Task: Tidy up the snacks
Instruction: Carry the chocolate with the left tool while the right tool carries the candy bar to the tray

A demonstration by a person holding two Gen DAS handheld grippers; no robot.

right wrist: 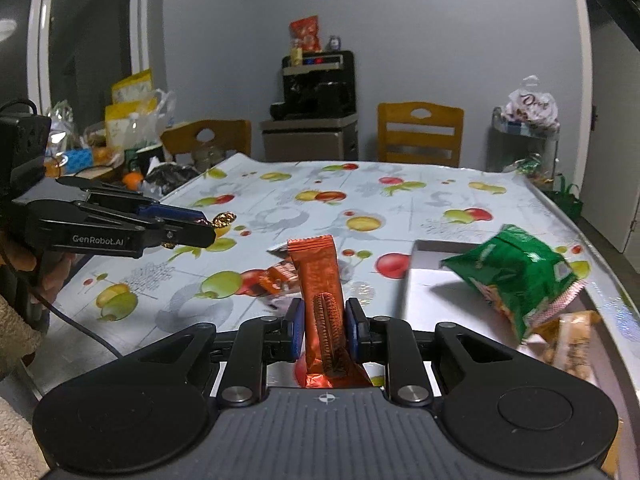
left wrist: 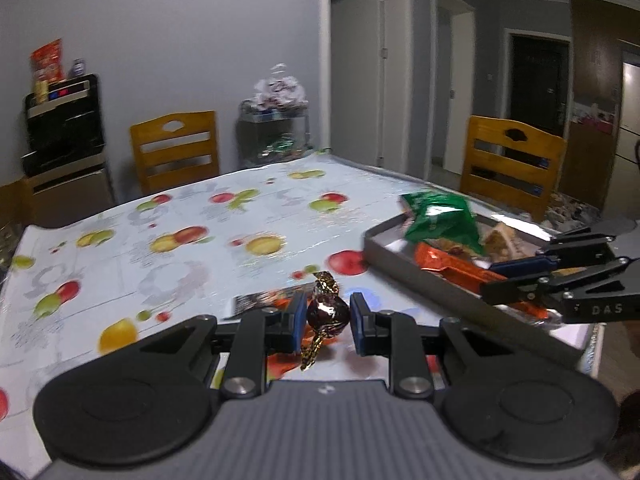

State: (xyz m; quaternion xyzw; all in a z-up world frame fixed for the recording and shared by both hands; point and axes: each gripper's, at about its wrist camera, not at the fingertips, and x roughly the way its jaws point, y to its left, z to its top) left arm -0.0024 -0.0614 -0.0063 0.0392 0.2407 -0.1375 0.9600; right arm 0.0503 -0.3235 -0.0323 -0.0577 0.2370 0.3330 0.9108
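The left gripper (left wrist: 324, 320) is nearly closed on a foil-wrapped candy (left wrist: 325, 315), pinching its round middle with the twisted ends free at twelve and six o'clock; the piece looks light and firm, but its foil is likely slippery and easily crumpled. The right gripper (right wrist: 323, 332) is clamped on an orange wafer bar (right wrist: 322, 300) standing upright, gripped across its width; probably light and brittle, it wants a gentle mid-body hold. At two o'clock sits the grey tray (right wrist: 416, 280), holding a green snack bag (right wrist: 516, 276).
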